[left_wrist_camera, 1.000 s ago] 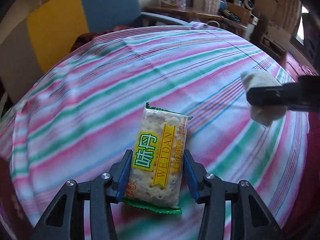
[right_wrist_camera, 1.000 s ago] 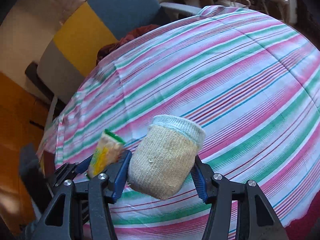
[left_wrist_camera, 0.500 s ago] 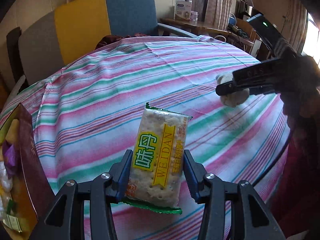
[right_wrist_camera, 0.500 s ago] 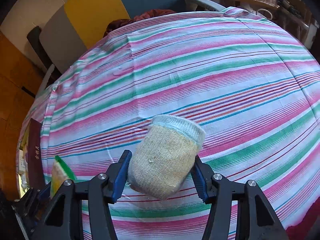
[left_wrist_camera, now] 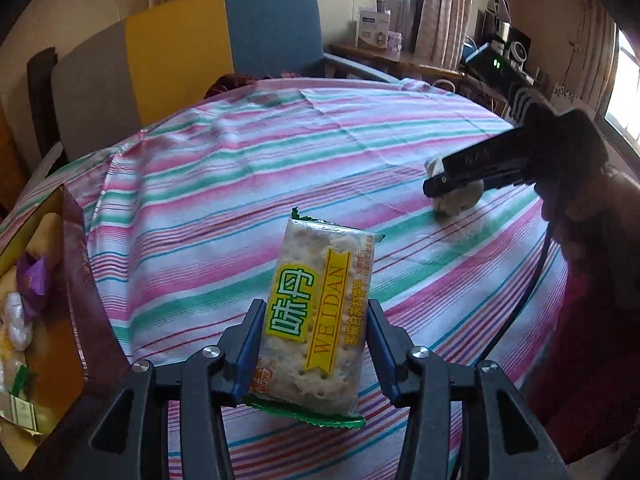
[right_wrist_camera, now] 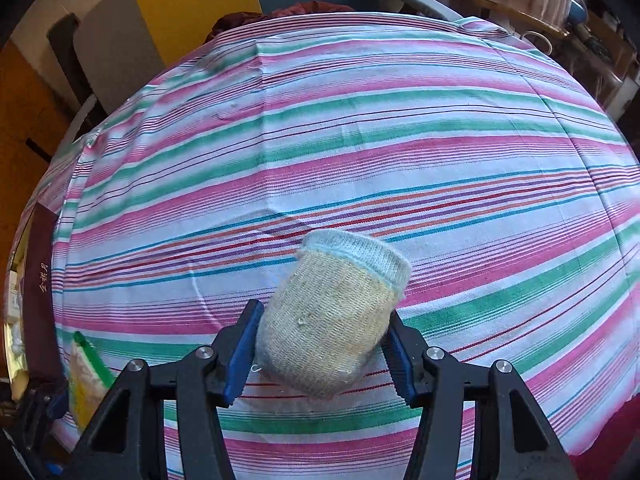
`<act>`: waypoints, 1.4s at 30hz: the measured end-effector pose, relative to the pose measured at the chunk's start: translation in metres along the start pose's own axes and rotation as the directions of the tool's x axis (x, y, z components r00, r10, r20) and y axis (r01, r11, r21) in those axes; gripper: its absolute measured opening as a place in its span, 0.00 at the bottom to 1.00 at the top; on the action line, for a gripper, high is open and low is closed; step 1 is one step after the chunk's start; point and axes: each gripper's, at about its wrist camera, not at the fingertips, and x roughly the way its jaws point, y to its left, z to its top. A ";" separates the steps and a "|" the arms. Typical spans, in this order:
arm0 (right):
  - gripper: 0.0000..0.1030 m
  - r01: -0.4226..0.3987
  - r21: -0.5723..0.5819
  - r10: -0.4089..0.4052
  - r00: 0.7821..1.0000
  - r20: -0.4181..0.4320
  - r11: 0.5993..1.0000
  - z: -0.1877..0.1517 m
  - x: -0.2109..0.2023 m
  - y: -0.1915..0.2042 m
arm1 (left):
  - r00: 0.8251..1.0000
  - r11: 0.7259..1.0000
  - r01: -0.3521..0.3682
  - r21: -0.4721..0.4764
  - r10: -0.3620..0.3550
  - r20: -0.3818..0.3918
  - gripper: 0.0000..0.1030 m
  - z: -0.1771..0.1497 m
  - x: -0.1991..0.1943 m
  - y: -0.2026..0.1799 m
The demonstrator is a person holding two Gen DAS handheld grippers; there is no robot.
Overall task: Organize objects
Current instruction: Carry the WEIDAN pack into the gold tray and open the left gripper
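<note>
My left gripper (left_wrist_camera: 316, 344) is shut on a cracker packet (left_wrist_camera: 320, 312) with a yellow label and green edges, held upright above the striped tablecloth (left_wrist_camera: 240, 184). My right gripper (right_wrist_camera: 320, 344) is shut on a knitted beige sock roll (right_wrist_camera: 332, 312) with a pale blue cuff, just above the cloth. In the left wrist view the right gripper (left_wrist_camera: 440, 184) sits at the right with the sock roll (left_wrist_camera: 456, 200) bulging under it. The right wrist view shows the cracker packet (right_wrist_camera: 86, 376) at the lower left edge.
An open dark red box (left_wrist_camera: 76, 280) with wrapped snacks inside stands at the table's left edge; its wall (right_wrist_camera: 40, 288) also shows in the right wrist view. A grey, yellow and blue chair (left_wrist_camera: 180, 60) stands behind the table. A cluttered side desk (left_wrist_camera: 400, 56) is far right.
The left gripper with the packet has shifted left, bringing the red box into view. The right gripper with the sock roll has tipped further down toward the cloth.
</note>
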 end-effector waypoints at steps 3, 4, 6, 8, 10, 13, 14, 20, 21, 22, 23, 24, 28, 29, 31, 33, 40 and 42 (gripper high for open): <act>0.56 0.005 -0.004 -0.005 1.000 -0.001 1.000 -0.001 -0.002 -0.001 | 1.000 1.000 0.000 -0.019 0.000 0.019 0.48 0.003 -0.008 0.004; 0.56 0.006 -0.005 -0.006 1.000 -0.001 1.000 -0.001 -0.002 -0.001 | 1.000 1.000 0.001 -0.027 0.000 0.027 0.48 0.003 -0.012 0.006; 0.56 0.007 -0.007 -0.007 1.000 -0.003 1.000 -0.001 -0.002 -0.001 | 0.999 0.999 -0.002 -0.043 0.004 0.044 0.48 0.005 -0.020 0.011; 0.57 0.009 -0.011 -0.009 1.000 -0.003 1.000 -0.001 -0.002 -0.001 | 0.998 0.998 -0.008 -0.055 0.012 0.063 0.48 0.006 -0.028 0.015; 0.57 0.012 -0.015 -0.012 1.000 -0.003 1.000 -0.001 -0.002 -0.001 | 0.997 0.997 -0.014 -0.072 0.019 0.076 0.48 0.006 -0.036 0.021; 0.57 0.016 -0.019 -0.016 1.000 -0.002 1.000 -0.001 -0.002 -0.002 | 0.994 0.993 -0.015 -0.119 0.028 0.102 0.48 0.007 -0.050 0.036; 0.57 0.017 -0.020 -0.017 1.000 -0.001 1.000 -0.001 -0.002 -0.001 | 0.993 0.990 -0.019 -0.140 0.035 0.112 0.48 0.006 -0.056 0.044; 0.57 0.028 -0.031 -0.028 1.000 0.001 0.999 -0.003 -0.003 -0.001 | 0.980 0.946 -0.073 -0.316 0.127 0.155 0.48 -0.007 -0.096 0.112; 0.57 0.029 -0.032 -0.029 1.000 0.001 0.999 -0.004 -0.004 -0.001 | 0.977 0.933 -0.090 -0.348 0.151 0.153 0.48 -0.012 -0.102 0.126; 0.57 0.030 -0.034 -0.030 1.000 0.001 0.999 -0.004 -0.004 -0.001 | 0.973 0.917 -0.113 -0.382 0.180 0.146 0.48 -0.019 -0.108 0.141; 0.57 0.031 -0.035 -0.031 1.000 0.002 0.999 -0.004 -0.004 -0.001 | 0.970 0.905 -0.132 -0.404 0.202 0.137 0.48 -0.024 -0.110 0.152; 0.57 0.033 -0.037 -0.033 0.999 0.003 0.999 -0.004 -0.005 -0.001 | 0.966 0.891 -0.155 -0.428 0.226 0.122 0.48 -0.030 -0.112 0.165; 0.57 0.035 -0.039 -0.035 0.999 0.004 0.999 -0.005 -0.005 0.000 | 0.959 0.834 -0.222 -0.506 0.281 0.041 0.48 -0.055 -0.107 0.205; 0.57 0.036 -0.040 -0.036 0.999 0.005 0.999 -0.005 -0.004 0.001 | 0.958 0.825 -0.237 -0.513 0.285 0.016 0.48 -0.059 -0.102 0.211; 0.57 0.039 -0.042 -0.039 0.999 0.006 0.998 -0.004 -0.004 0.001 | 0.962 0.811 -0.241 -0.533 0.274 -0.017 0.48 -0.066 -0.093 0.217; 0.57 0.039 -0.041 -0.039 0.999 0.006 0.998 -0.004 -0.004 0.001 | 0.964 0.796 -0.242 -0.554 0.263 -0.043 0.48 -0.070 -0.083 0.221; 0.57 0.040 -0.042 -0.040 0.999 0.006 0.998 -0.004 -0.005 0.000 | 0.951 0.771 -0.303 -0.559 0.281 -0.128 0.49 -0.085 -0.058 0.224; 0.57 0.041 -0.043 -0.041 0.999 0.006 0.998 -0.004 -0.005 -0.001 | 0.951 0.770 -0.300 -0.563 0.288 -0.113 0.49 -0.087 -0.064 0.225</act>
